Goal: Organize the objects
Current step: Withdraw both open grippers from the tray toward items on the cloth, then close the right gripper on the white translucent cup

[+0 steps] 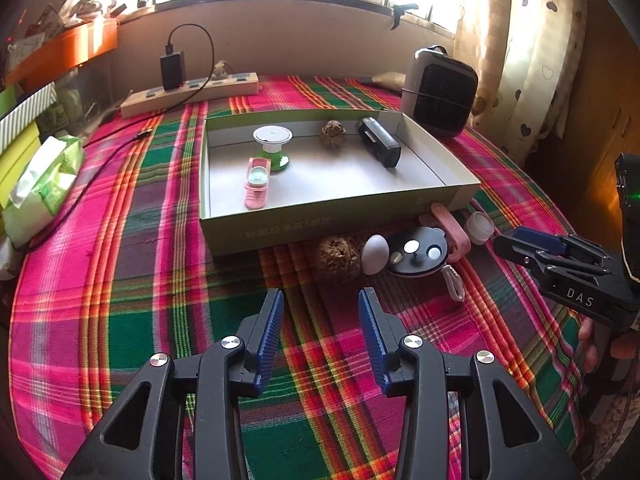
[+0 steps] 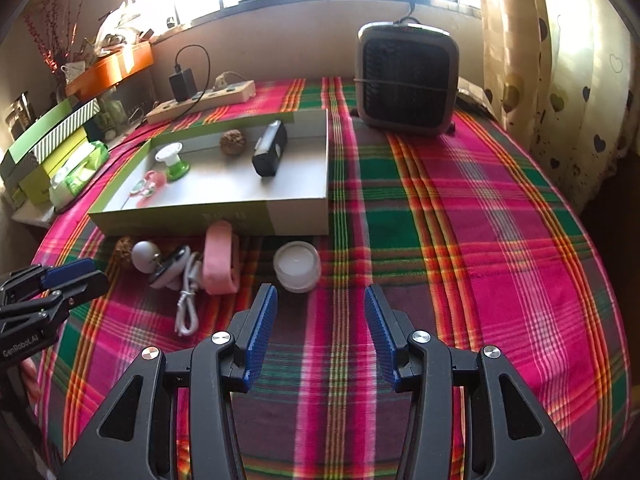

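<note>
A shallow green box (image 1: 304, 222) (image 2: 200, 216) sits on the plaid table. It holds a green-based white spool (image 1: 273, 146), a pink clip (image 1: 256, 182), a walnut (image 1: 333, 133) and a black device (image 1: 379, 142). In front of the box lie a second walnut (image 1: 337, 258), a white egg shape (image 1: 375, 254), a black round gadget (image 1: 416, 254), a pink case (image 2: 219, 260), a white cable (image 2: 187, 300) and a white jar (image 2: 297, 266). My left gripper (image 1: 321, 306) is open and empty, short of the walnut. My right gripper (image 2: 320, 300) is open and empty, just short of the jar.
A small heater (image 2: 408, 80) stands at the back right. A power strip with charger (image 1: 188, 92) lies behind the box. A wipes pack (image 1: 44, 184) and stacked boxes (image 2: 48, 144) sit at the left edge. A curtain (image 2: 560, 60) hangs on the right.
</note>
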Tool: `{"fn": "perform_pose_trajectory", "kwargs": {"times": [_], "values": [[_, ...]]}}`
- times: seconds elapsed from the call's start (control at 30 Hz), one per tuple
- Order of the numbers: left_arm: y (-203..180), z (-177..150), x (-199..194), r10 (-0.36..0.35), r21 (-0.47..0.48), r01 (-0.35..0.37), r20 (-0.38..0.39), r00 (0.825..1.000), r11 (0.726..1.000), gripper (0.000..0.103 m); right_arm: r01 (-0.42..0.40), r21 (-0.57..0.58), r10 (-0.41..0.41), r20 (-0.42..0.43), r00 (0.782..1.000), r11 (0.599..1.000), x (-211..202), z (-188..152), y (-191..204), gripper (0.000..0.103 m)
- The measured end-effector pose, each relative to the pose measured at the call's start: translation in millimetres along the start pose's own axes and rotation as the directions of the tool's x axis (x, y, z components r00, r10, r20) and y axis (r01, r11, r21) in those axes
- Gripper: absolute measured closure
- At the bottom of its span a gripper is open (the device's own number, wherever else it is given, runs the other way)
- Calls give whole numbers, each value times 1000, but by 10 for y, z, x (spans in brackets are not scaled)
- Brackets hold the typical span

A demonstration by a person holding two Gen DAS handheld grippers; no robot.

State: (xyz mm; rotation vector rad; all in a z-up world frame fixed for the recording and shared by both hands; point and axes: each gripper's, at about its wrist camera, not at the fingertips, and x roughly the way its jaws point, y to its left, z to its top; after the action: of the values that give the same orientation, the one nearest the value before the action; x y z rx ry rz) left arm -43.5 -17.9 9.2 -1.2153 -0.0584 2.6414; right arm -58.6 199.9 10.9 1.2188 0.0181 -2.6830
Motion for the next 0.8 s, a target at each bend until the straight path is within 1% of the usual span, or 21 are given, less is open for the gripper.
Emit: {"fn": "perform_pose_trajectory", "kwargs": {"times": [0.2, 0.3, 0.4, 0.53, 0.8], "values": [[-4, 56, 70, -5, -21, 5, -11, 1000, 1000, 63, -31, -29, 31, -22, 999, 999, 110, 64, 15, 56], [-8, 92, 104, -2, -29, 1, -14, 1000, 1000, 62, -31, -53, 29, -31, 999, 998, 156, 95, 31, 52], [-2, 120, 137, -10, -43, 9, -16, 1000, 999, 60, -33, -65, 31, -42, 999, 997, 195, 112, 29, 52], [8, 150, 197, -1, -52, 0, -28, 1000, 999, 60, -42, -73, 39, -48, 998, 996, 230, 143, 20, 51], [9, 210, 266, 5, -54, -7, -34, 999, 999, 59, -14, -112, 8, -52, 999, 994, 283, 193, 52, 50]]}}
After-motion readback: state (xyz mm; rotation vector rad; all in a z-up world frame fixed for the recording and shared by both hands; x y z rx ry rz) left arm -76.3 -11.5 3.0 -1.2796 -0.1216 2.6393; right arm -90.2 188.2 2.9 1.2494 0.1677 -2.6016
